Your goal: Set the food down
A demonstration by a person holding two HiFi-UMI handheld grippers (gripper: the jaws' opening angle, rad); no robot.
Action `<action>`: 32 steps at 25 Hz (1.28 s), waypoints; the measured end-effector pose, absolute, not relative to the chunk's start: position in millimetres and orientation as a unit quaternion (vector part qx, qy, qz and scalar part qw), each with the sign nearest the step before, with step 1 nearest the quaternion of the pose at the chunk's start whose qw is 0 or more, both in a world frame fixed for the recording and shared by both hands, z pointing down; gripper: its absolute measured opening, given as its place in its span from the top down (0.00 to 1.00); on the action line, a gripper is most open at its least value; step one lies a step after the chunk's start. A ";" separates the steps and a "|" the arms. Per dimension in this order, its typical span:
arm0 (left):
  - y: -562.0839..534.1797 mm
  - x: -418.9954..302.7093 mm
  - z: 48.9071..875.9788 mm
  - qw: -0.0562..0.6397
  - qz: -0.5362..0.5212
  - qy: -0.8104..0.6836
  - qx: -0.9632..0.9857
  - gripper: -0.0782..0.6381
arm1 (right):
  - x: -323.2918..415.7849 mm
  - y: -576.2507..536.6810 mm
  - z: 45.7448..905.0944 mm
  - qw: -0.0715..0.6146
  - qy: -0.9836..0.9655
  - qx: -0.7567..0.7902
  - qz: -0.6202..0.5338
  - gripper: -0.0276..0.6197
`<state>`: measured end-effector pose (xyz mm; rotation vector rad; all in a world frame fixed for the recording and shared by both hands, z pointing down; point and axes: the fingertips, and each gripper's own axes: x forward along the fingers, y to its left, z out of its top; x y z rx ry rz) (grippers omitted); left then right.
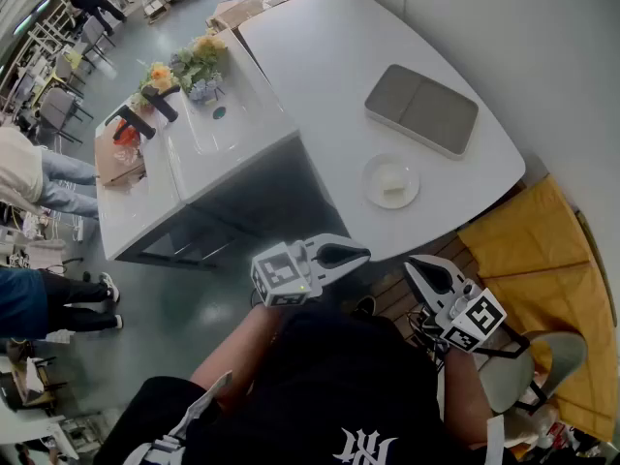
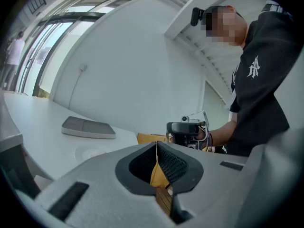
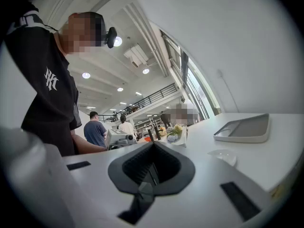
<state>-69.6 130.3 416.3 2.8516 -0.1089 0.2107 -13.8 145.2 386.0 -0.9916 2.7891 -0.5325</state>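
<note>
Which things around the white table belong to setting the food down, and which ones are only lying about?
For the job:
- small round white plate with a pale piece of food
- left gripper and right gripper, both shut and empty

Lying about:
- flat grey rectangular tray
- bunch of yellow and orange flowers
- yellow cloth beside the table

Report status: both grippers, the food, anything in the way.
Left gripper shut, empty; right gripper shut, empty; both at the table edge. Pale food sits on the small plate, beside the grey tray. Nothing between grippers and plate.
</note>
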 end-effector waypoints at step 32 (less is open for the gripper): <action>92.2 -76.0 413.2 0.156 0.110 -0.067 0.979 0.88 | 14.6 124.8 390.3 0.069 0.915 -0.334 -0.216 0.87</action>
